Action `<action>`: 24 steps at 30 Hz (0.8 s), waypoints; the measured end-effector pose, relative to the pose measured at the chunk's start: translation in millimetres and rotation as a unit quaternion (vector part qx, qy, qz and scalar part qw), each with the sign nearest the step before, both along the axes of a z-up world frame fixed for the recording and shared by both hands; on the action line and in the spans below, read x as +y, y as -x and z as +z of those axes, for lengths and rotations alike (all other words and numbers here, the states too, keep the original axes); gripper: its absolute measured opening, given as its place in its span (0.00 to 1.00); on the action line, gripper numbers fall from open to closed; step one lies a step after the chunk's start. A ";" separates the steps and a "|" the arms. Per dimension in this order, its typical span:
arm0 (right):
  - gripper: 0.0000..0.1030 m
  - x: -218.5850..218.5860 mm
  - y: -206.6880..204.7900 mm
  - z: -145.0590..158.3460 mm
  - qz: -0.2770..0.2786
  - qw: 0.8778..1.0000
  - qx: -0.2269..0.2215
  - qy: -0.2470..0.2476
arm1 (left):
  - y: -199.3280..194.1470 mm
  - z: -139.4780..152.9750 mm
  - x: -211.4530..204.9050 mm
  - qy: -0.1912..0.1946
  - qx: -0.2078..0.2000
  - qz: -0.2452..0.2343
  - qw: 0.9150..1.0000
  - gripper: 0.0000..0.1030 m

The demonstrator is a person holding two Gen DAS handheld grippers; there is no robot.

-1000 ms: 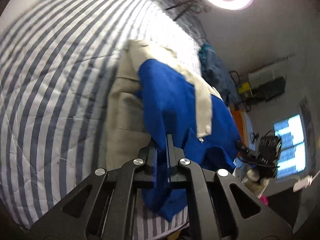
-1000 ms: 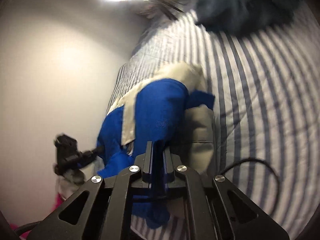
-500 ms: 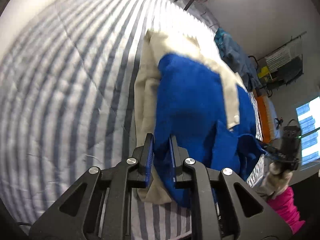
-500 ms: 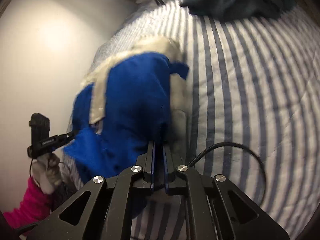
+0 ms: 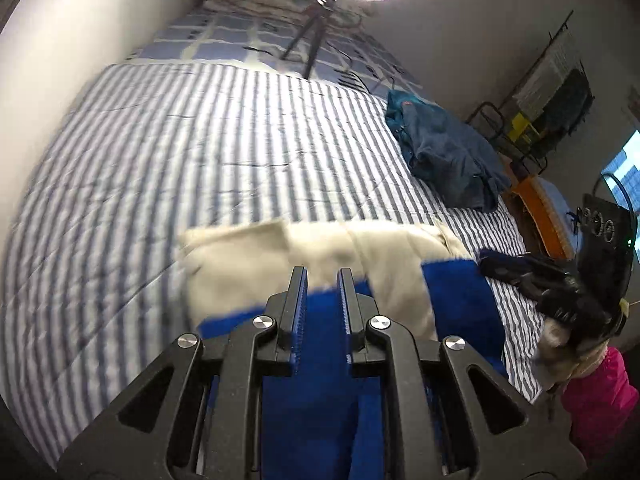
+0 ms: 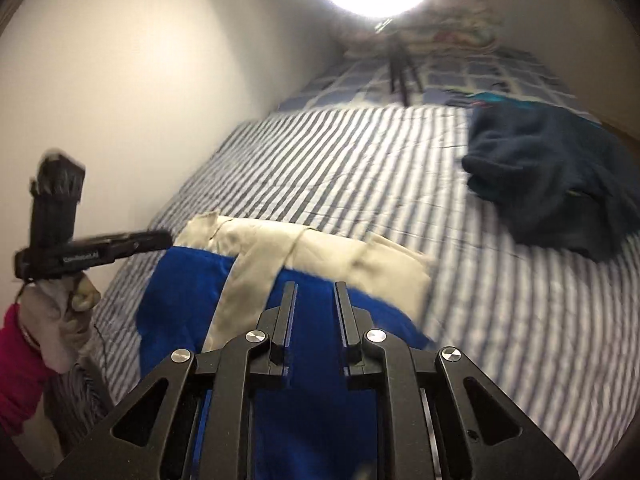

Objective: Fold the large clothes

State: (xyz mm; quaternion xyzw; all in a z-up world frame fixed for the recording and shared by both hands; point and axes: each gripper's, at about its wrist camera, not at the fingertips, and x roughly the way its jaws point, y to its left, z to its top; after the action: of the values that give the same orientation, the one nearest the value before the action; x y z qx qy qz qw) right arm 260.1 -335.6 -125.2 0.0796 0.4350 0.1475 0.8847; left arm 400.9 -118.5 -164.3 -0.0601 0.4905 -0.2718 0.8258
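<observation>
Fold laid down, both hand-held grippers letting go

Nearest, the left hand-held gripper [image 5: 322, 292] and the right hand-held gripper [image 6: 315, 304] have just been opening; a second ago each pinched blue cloth, now their jaws stand slightly apart with nothing pressed between them. Beyond them the blue-and-cream garment [image 6: 256, 268] lies folded on the striped bed [image 5: 200, 160], so this fold looks finished. Farther off, a dark heap of clothes [image 6: 560, 180] waits.
</observation>
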 end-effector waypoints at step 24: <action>0.17 -5.5 96.1 3.7 0.081 0.996 0.027 -0.031 | 91.9 -4.0 -8.4 0.042 -0.004 -0.075 0.996 0.12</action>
State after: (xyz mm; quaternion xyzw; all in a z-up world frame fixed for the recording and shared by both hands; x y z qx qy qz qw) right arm 164.0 -341.1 -121.5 0.0756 0.4589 0.2298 0.8549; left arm 309.0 -126.9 -168.3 -0.0569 0.4780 -0.3538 0.8019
